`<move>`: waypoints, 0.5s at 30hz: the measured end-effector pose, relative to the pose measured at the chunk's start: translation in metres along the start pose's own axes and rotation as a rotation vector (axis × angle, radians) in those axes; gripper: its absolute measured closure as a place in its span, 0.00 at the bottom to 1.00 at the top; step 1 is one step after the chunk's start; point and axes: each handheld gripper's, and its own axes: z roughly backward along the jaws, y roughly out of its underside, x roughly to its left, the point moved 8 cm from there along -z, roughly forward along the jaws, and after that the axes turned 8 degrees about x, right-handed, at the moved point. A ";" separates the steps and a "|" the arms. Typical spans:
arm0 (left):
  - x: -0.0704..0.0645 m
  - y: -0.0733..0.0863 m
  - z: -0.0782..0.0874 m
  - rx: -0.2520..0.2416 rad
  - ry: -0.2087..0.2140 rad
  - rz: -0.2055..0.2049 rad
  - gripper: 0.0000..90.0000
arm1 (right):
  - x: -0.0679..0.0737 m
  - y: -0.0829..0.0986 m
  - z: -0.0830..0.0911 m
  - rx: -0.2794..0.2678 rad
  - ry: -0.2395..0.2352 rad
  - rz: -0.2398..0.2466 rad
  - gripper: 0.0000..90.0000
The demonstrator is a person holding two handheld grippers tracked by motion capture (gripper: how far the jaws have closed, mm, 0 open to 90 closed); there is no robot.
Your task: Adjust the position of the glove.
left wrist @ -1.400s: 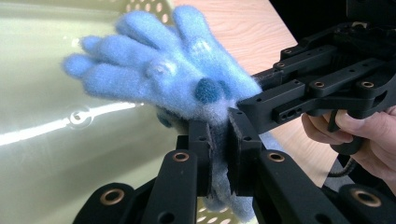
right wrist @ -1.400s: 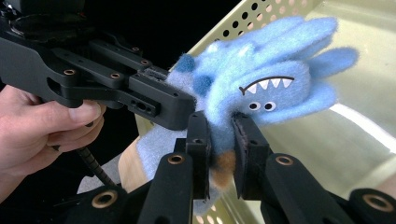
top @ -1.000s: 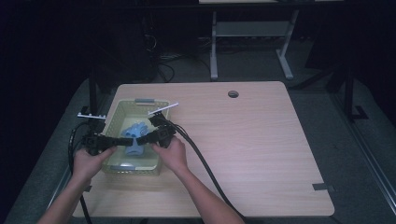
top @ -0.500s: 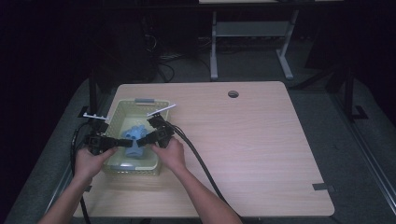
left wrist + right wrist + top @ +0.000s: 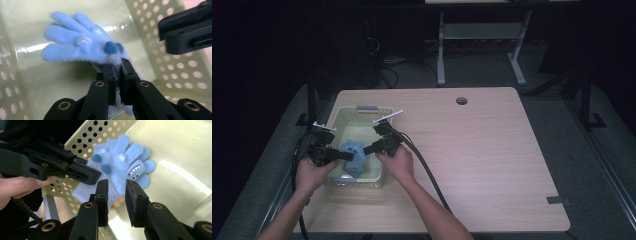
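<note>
- Nearest to the person, the left hand (image 5: 312,172) and the right hand (image 5: 398,162) each hold a black tool over the near end of the basket (image 5: 341,116).
- The left tool (image 5: 117,68) has its two jaws squeezed tight on the edge of a fuzzy blue glove (image 5: 80,48). A bit of blue fluff pokes out between the jaws.
- The right tool (image 5: 117,190) has its jaws a little way apart, with the cuff end of the glove just in front of the gap. It is not gripping yet.
- The glove is inside the pale green basket, held up off the floor of it by the left tool. In the right gripper view you can see a little monster face with teeth on it, and its fingers point away from the tools.
- The basket has round holes in its walls and sits on the left part of the wooden bench (image 5: 492,150).
- I think the step now is taking the glove out of the basket, and the second tool is coming in to help hold it.
- Next, the right tool should slide onto the cuff and pinch it. Then both tools can lift the glove straight up, high enough to clear the basket wall.
- Farther off, the bench is bare wood with a small round hole (image 5: 461,100) near its back edge.
</note>
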 end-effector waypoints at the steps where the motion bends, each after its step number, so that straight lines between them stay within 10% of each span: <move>1: 0.000 0.000 -0.003 0.014 -0.013 0.001 0.94 | 0.000 0.000 0.001 -0.002 0.001 0.000 0.80; 15: 0.011 0.002 -0.005 0.115 -0.100 0.031 0.68 | 0.000 0.002 0.011 -0.014 0.011 0.018 0.77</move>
